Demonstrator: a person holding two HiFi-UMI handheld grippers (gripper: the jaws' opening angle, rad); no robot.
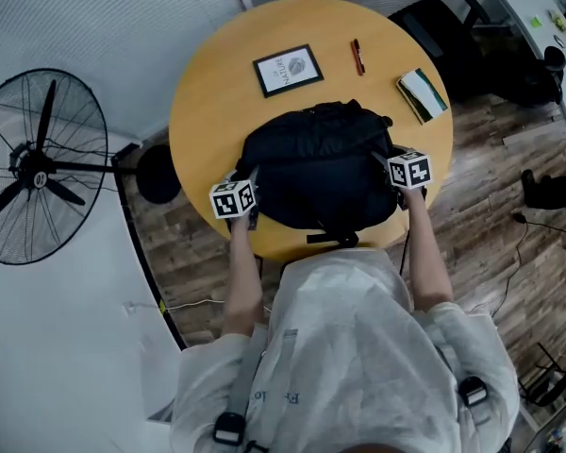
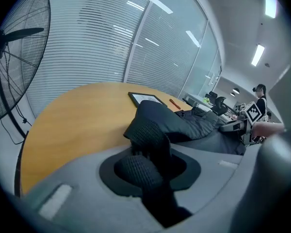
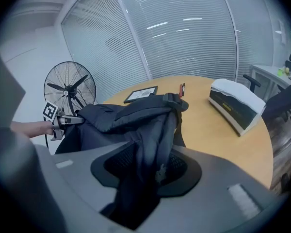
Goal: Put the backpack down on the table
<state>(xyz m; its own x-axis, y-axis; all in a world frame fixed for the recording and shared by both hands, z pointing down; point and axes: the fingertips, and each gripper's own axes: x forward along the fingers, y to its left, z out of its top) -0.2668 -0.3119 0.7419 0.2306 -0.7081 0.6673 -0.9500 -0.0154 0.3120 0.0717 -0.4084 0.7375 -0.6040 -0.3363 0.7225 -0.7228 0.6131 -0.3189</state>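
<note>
Backpack [image 1: 321, 163], black, sits on round wooden table [image 1: 208, 102], stretched between both sets of jaws. Left gripper [image 2: 148, 165] grasps the padded mesh strap [image 2: 146, 132]; strap runs straight through its jaws, bag body just ahead and right of them. Right gripper [image 3: 153, 168] is clamped on a fold of dark fabric [image 3: 157, 125], which hangs down between its jaws, rest of backpack ahead and left. Framed picture [image 1: 288, 70] and red pen [image 1: 357, 57] lie beyond the bag, well ahead of both jaws. Book [image 3: 235, 106] ahead-right of right jaws, apart from bag. Fan [image 1: 40, 168] stands off-table, left of left jaws.
</note>
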